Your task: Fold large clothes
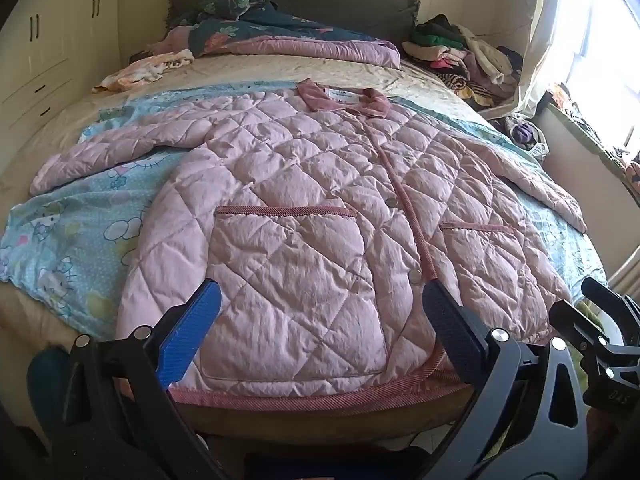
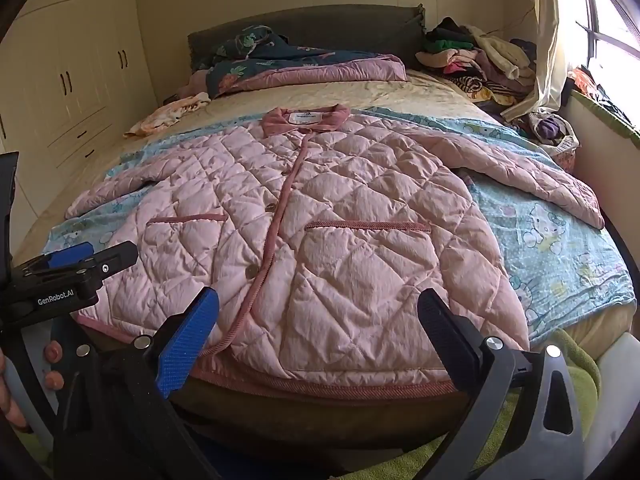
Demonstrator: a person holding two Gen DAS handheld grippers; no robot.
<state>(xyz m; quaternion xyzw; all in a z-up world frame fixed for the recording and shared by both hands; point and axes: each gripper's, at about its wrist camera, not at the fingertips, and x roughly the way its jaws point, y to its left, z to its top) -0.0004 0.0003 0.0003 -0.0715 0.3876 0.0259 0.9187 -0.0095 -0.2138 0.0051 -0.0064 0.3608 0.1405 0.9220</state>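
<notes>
A pink quilted jacket (image 1: 320,208) lies spread flat, front up, on the bed (image 1: 248,70), buttoned down the middle, its collar (image 1: 344,98) toward the headboard and its hem (image 1: 320,396) along the near edge just in front of me. Both sleeves are thrown out to the sides over a pale blue cartoon sheet (image 1: 68,236): the left sleeve (image 1: 120,140) angles off toward the wardrobe side, the right sleeve (image 2: 540,176) toward the window. Nothing has been folded yet, so this looks like the very start, the jacket laid out and the person about to take the first hold. The left tongs (image 1: 320,320) hover over the hem near the left pocket (image 1: 288,248), jaws spread as wide as they seem to go, with nothing between them and no pad touching cloth. The right tongs (image 2: 318,320) are equally wide and empty, poised above the hem below the right pocket (image 2: 368,264). The next move, I would guess, calls for each pair to travel out to a sleeve or side seam, pinch the padded fabric firmly, and bring it across the body. The quilting is thick and slippery-looking, so a shallow pinch may slip. A heap of other clothes (image 1: 460,52) waits by the window.
</notes>
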